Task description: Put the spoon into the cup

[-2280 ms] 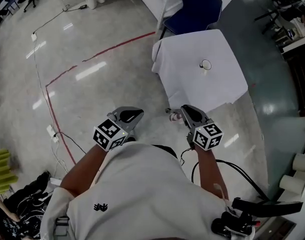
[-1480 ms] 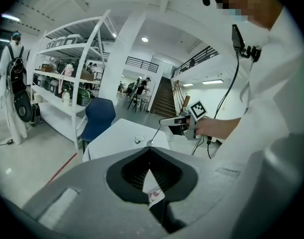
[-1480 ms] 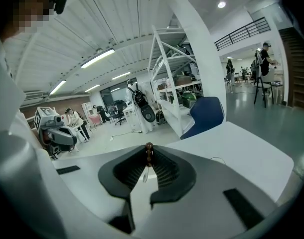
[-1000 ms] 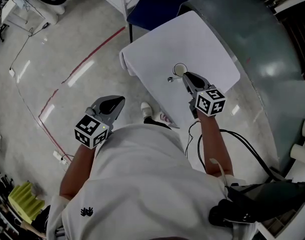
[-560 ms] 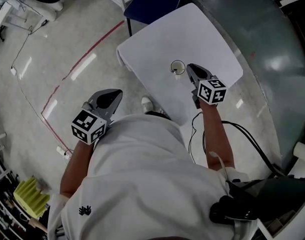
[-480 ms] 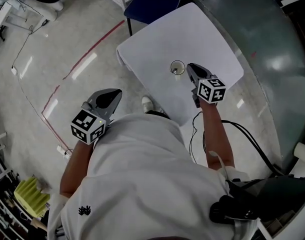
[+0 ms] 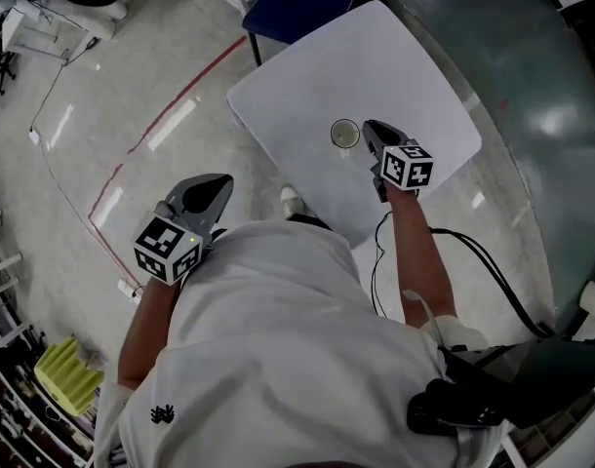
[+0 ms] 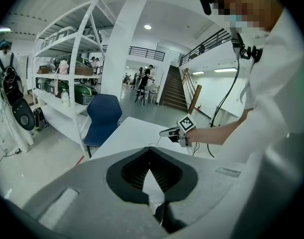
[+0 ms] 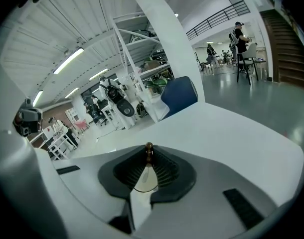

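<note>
We see the white desk (image 7: pixel 307 76) at 12 o'clock from the person. The left claw (image 7: pixel 219 181) hangs over the floor at 8 o'clock from the desk, pressed together, with nothing in it. The right claw (image 7: pixel 368 127) is above the desk, and the cup (image 7: pixel 344 135) stands just at 9 o'clock of its tips. This claw pinches the brown handle end of the spoon (image 9: pixel 148 151) at its tips; the spoon's bowl we cannot make out.

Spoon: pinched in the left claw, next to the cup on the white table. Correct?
No, wrong claw: the spoon is pinched in the right claw, next to the cup on the white table. The right gripper view shows it between the tips; the left claw is shut and empty.
</note>
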`<state>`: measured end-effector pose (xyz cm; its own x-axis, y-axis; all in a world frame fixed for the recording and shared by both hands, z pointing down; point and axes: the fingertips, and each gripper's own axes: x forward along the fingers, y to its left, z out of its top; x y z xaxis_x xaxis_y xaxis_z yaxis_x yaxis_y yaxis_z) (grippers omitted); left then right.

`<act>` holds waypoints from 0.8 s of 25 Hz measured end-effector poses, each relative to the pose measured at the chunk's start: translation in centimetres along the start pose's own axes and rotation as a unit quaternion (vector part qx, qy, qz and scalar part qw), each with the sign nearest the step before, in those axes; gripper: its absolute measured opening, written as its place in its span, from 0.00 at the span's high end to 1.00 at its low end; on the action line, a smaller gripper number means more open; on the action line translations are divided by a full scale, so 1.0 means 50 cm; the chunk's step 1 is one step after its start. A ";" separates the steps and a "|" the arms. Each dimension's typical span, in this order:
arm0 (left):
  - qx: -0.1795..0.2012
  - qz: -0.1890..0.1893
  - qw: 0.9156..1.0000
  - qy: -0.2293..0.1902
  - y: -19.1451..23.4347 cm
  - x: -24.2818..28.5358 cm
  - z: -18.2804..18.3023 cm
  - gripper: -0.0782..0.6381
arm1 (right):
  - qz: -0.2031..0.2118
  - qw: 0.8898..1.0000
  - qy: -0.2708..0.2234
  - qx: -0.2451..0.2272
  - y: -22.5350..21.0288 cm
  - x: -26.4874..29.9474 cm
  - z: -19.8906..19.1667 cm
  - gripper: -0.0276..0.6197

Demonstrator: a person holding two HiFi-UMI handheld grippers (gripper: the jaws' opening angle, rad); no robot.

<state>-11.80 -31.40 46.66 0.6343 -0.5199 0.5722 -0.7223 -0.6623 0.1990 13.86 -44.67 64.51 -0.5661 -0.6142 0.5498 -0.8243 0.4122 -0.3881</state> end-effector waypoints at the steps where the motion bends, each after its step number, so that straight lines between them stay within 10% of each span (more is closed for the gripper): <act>1: 0.000 0.001 1.000 0.002 -0.001 0.000 0.003 0.88 | 0.000 1.000 0.002 0.003 -0.004 0.003 -0.005 0.88; 20: 0.006 0.013 0.999 0.032 -0.012 -0.003 0.004 0.88 | -0.007 0.999 0.014 0.041 -0.049 0.054 -0.079 0.88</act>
<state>-11.41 -31.00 46.29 0.5958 -0.5026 0.6264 -0.7353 -0.6551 0.1737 14.33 -44.66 69.88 -0.5552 -0.6006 0.5753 -0.8292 0.3464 -0.4387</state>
